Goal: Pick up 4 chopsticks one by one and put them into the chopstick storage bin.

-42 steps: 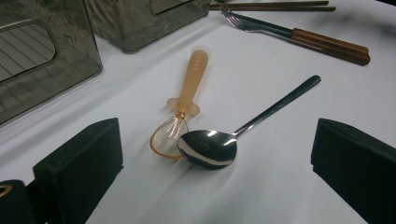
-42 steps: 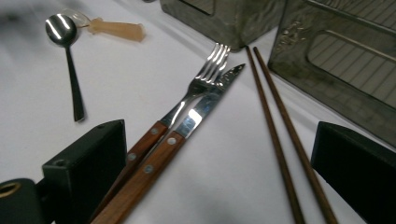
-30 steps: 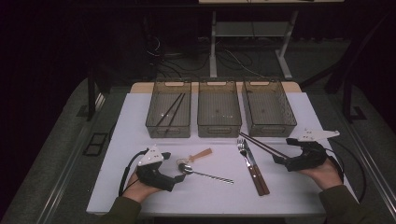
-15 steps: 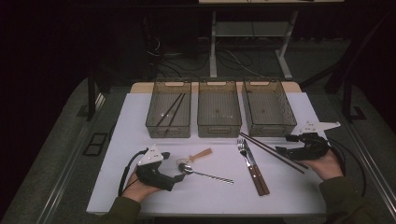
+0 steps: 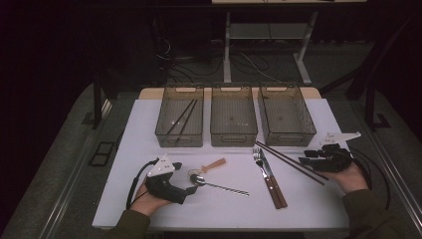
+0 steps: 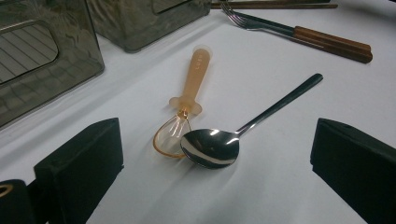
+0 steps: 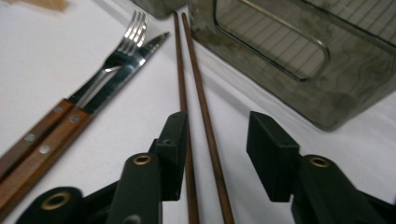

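While the pair of chopsticks (image 7: 205,126) lies flat on the white table (image 5: 149,119), right of centre in the high view and running diagonally from the front of the right bin (image 5: 286,112) toward the lower right, the right gripper (image 7: 217,149) sits over their near end. Its jaws have just been closing, and in the right gripper view one stick runs up the gap between them while the other passes right along the left jaw. There's visible space on the right side, so it isn't clamped yet.

Just left of the chopsticks are the fork (image 5: 263,172) and knife (image 5: 272,179) with wooden handles, side by side.

Over at lower left of the high view the left gripper (image 5: 191,189) rests on the table with its jaws wide apart, nothing between them. Right ahead of it is the metal spoon (image 6: 219,144), its bowl touching the loop end of the orange whisk (image 6: 191,88).

At the top sit three smoky bins; the left bin (image 5: 180,119) has two dark chopsticks in it.
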`<state>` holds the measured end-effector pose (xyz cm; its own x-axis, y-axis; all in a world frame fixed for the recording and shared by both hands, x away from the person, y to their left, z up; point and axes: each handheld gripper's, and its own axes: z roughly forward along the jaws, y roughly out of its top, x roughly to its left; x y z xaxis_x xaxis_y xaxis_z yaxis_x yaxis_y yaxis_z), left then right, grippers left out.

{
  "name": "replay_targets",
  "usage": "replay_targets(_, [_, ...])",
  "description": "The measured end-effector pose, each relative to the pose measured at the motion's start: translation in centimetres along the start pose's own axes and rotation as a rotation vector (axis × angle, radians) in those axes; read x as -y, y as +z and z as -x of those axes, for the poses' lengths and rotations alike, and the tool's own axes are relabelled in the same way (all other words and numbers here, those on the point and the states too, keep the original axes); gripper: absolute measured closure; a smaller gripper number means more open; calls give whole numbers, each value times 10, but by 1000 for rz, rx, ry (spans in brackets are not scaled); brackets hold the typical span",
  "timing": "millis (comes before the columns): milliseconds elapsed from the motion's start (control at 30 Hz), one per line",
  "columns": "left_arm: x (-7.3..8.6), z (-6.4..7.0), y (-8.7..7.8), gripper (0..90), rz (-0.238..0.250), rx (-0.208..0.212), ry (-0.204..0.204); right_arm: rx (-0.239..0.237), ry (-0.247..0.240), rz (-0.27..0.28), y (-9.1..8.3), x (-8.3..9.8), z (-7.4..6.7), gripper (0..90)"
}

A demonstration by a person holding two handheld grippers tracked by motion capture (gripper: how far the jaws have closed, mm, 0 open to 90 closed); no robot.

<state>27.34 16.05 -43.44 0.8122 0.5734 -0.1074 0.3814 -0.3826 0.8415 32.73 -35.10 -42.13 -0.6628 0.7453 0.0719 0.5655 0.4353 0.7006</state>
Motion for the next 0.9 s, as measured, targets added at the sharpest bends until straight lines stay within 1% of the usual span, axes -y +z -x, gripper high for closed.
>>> replay_targets(200, [0,0,0,15,-4,2,0,-17,0,-46,7,4,4,703])
replay_targets(400, [0,0,0,15,-2,3,1,-41,-3,-70,14,4,7,758])
replay_targets(467, [0,0,0,15,-3,3,1,-38,-13,-86,15,6,7,766])
replay_targets(533, [0,0,1,15,-13,4,3,-39,-10,-93,16,7,8,767])
replay_targets(667, [0,1,1,15,-12,3,1,-37,-13,-99,18,9,9,779])
replay_targets(700, [0,1,1,15,-11,5,3,-37,-21,-103,19,10,10,779])
replay_targets(767, [0,1,2,15,-11,6,3,-44,-22,-114,20,11,9,793])
replay_targets(833, [0,1,2,15,-12,5,3,-46,-28,-112,20,12,9,807])
replay_targets(900, [0,1,2,15,-17,3,2,-44,-45,-110,20,12,9,817])
